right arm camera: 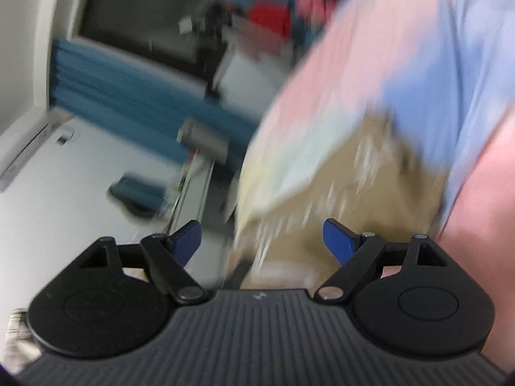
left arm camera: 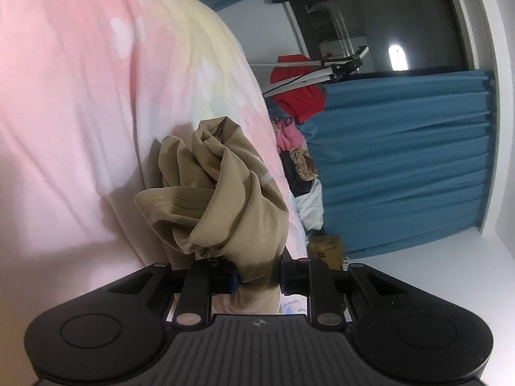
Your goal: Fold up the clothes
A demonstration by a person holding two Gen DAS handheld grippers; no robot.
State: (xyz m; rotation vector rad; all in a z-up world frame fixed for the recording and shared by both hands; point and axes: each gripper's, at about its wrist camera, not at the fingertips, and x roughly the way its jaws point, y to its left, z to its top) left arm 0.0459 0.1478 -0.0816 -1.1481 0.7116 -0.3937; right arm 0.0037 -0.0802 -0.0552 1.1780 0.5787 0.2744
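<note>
The right wrist view is motion-blurred, so I cannot make out edges or folds there. The left wrist view is rolled sideways: the curtain point(left arm camera: 402, 160) runs in horizontal bands and the window point(left arm camera: 379, 29) sits above it.

My left gripper point(left arm camera: 259, 278) has its jaws closed tight on the garment point(left arm camera: 222, 193), a tan cloth. The pinched part narrows to a neck between the blue pads point(left arm camera: 233, 278); the rest bunches in a crumpled wad just beyond the fingertips. The wad lies against the sheet point(left arm camera: 96, 96), a pink and pastel bedcover. The garment's lower end is hidden behind the gripper body.

My right gripper point(right arm camera: 262, 241) has its jaws spread wide and holds nothing. Its pads point(right arm camera: 338, 239) flank a tan blur, the garment point(right arm camera: 370, 186), which lies on the sheet point(right arm camera: 386, 48) just beyond the fingertips. I cannot tell whether the pads touch it.

Beside the curtain, past the sheet's edge, sits a pile of clothes point(left arm camera: 299, 167), with a red item point(left arm camera: 299, 96) above it.
</note>
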